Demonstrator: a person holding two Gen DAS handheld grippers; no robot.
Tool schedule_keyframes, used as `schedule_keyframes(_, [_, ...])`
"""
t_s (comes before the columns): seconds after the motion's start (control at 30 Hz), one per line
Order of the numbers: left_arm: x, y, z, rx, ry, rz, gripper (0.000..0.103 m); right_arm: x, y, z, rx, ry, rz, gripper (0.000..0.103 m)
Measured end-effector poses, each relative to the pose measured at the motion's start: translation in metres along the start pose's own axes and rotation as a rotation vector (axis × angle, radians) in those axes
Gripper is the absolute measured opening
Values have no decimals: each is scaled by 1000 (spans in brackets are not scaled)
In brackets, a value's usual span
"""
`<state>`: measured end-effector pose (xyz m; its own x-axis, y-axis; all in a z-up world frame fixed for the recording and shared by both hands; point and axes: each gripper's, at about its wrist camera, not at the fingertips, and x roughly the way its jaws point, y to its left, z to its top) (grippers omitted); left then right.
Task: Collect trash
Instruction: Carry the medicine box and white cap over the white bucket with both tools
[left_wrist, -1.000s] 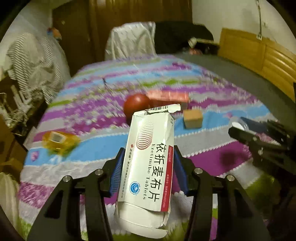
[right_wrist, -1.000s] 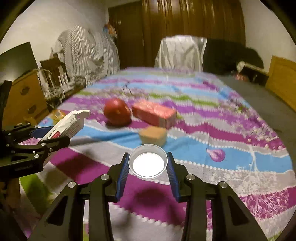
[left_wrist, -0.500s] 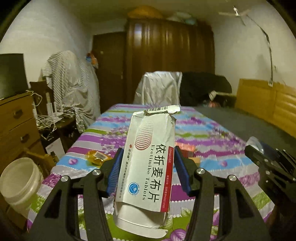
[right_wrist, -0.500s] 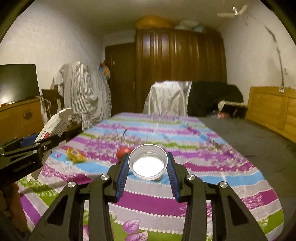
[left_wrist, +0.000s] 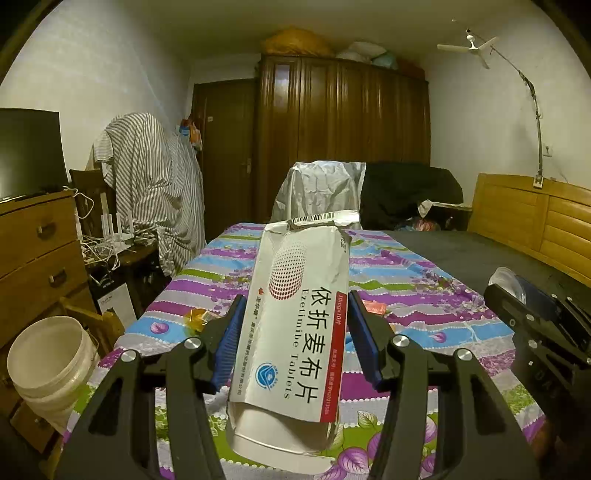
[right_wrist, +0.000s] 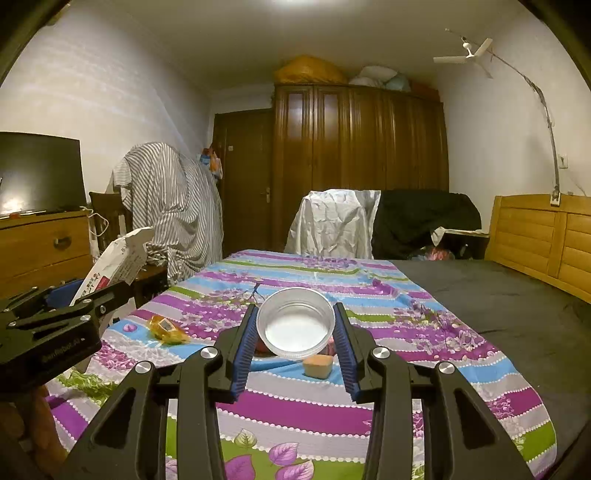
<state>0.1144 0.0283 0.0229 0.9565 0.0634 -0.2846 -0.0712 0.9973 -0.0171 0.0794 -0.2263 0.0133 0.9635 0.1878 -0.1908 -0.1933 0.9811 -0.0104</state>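
**Two wrist cams, one bedroom**

Both fisheyes sit right behind their own fingers, held above the near end of the bed (left_wrist: 424, 273) and looking almost level down its length at the wardrobe (right_wrist: 354, 166). They're side by side: each catches the other gripper at its frame edge, plus the same bedspread and dresser (left_wrist: 33, 243).

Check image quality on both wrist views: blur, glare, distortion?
Left wrist: sharp, dim warm light, the Ezetimibe tablet box fully legible; heavy fisheye bending and dark corners. Right wrist: also sharp, glare washes out the clear plastic cup bottom, bright ceiling hotspot at top centre.
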Motion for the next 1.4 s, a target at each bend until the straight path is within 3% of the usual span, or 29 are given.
schedule_keyframes(0.4, [-14,0,3,11,-11,22,52,0,8,9,-13,9,26,41])
schedule_keyframes(0.7, [-24,38,13,-12,-22,127,52,20,50,28,-38,4,120,41])
schedule_keyframes(1.03, [-39,111,24,-63,-18,282,52,47,134,66,-76,-19,277,41])
schedule_keyframes(1.4, [-53,203,37,-118,11,432,52,76,261,93,-136,64,492,41])
